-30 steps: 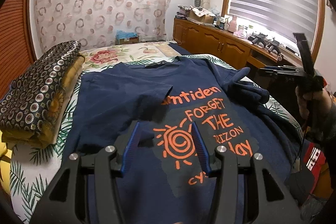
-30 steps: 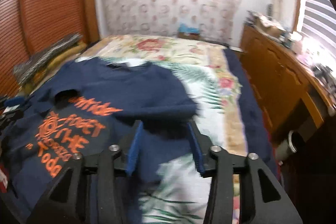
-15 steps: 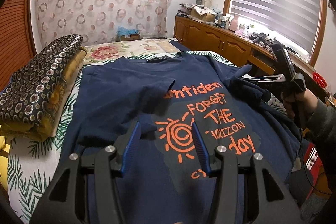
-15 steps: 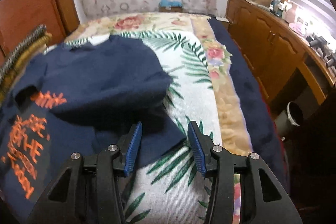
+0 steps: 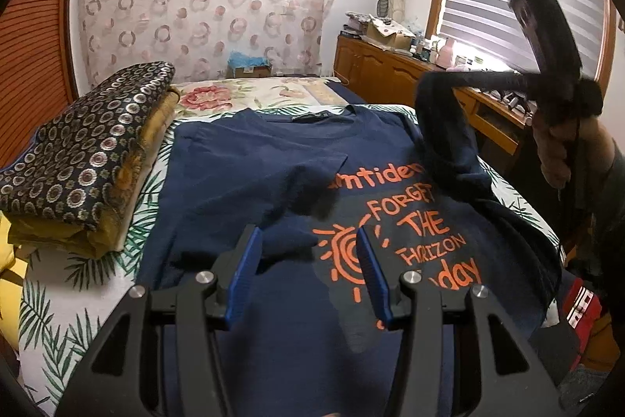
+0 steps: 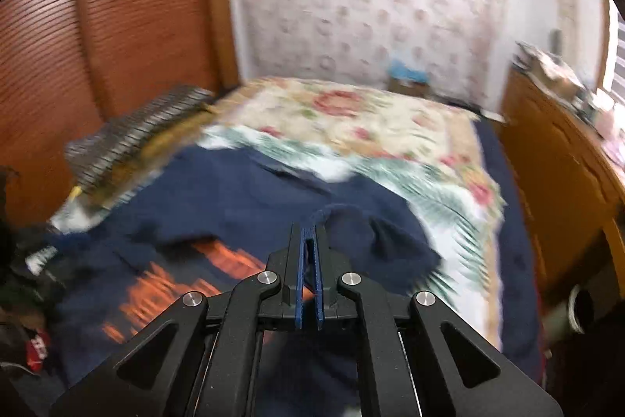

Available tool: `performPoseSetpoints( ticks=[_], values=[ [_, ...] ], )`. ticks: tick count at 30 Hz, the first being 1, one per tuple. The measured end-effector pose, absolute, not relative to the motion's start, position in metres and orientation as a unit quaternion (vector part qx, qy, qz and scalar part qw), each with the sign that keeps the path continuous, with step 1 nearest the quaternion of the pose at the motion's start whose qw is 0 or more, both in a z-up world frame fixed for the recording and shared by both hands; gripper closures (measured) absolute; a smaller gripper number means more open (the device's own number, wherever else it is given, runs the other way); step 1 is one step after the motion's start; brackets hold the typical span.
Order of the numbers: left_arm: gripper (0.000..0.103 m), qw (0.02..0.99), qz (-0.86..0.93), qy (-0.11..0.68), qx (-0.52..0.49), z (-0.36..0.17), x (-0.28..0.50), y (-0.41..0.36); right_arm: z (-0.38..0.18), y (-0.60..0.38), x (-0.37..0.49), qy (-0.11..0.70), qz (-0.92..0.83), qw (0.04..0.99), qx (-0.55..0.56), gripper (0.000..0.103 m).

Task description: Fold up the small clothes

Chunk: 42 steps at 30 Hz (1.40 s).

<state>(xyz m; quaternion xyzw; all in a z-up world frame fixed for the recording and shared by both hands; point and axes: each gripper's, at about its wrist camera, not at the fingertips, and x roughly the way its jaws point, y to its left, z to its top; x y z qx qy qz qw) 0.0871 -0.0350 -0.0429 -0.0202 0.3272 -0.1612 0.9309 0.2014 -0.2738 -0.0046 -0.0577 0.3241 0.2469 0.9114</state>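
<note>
The navy T-shirt (image 5: 250, 174) lay spread on the bed (image 5: 70, 284), its orange print reading "FORGET THE HORIZON" with a partly hidden "…ntiden" above and "…day" below. Half a second before, my right gripper (image 6: 308, 241) had hung open over the shirt's sleeve (image 6: 390, 241) — now its jaws were clamped on that sleeve and had lifted it above the print. My left gripper (image 5: 306, 241) hovered over the print's sun, jaws wide apart, holding nothing.

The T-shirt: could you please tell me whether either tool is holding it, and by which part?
The right tool is shut on the T-shirt at its sleeve, lifted off the bed. The left tool is open, holding nothing.
</note>
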Motion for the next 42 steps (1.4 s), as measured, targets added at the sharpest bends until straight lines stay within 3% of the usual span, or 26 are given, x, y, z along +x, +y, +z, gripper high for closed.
performPoseSetpoints(
  ticks=[1, 3, 4, 5, 14, 23, 28, 31, 34, 42],
  values=[
    [0.054, 0.931, -0.16, 0.327, -0.021, -0.043, 0.087, -0.034, -0.002, -0.263, 0.203, 0.325, 0.254, 0.909, -0.059, 0.101],
    [0.054, 0.931, -0.159, 0.327, -0.022, -0.042, 0.086, -0.033, 0.005, -0.239, 0.205, 0.319, 0.27, 0.907, -0.06, 0.09],
    [0.054, 0.932, -0.16, 0.326, -0.023, -0.042, 0.086, -0.032, 0.006, -0.232, 0.205, 0.316, 0.271, 0.907, -0.065, 0.075],
    [0.054, 0.931, -0.16, 0.326, -0.023, -0.042, 0.086, -0.033, 0.006, -0.227, 0.204, 0.315, 0.269, 0.908, -0.07, 0.069],
    [0.054, 0.931, -0.161, 0.326, -0.027, -0.043, 0.085, -0.028, -0.034, -0.275, 0.198, 0.344, 0.194, 0.913, -0.099, 0.068],
    [0.054, 0.919, -0.162, 0.36, -0.005, -0.058, 0.098, -0.04, -0.09, -0.337, 0.216, 0.411, 0.133, 0.901, -0.033, 0.067],
    [0.054, 0.909, -0.155, 0.388, 0.016, -0.073, 0.107, -0.04, -0.102, -0.338, 0.217, 0.427, 0.124, 0.896, -0.023, 0.068],
    [0.054, 0.904, -0.158, 0.397, 0.019, -0.079, 0.111, -0.04, -0.1, -0.336, 0.217, 0.42, 0.137, 0.897, -0.014, 0.09],
    [0.054, 0.899, -0.152, 0.409, 0.029, -0.086, 0.117, -0.039, -0.095, -0.333, 0.215, 0.407, 0.153, 0.901, -0.014, 0.099],
    [0.052, 0.893, -0.146, 0.423, 0.041, -0.094, 0.122, -0.042, -0.061, -0.313, 0.178, 0.337, 0.188, 0.922, -0.027, 0.102]
  ],
)
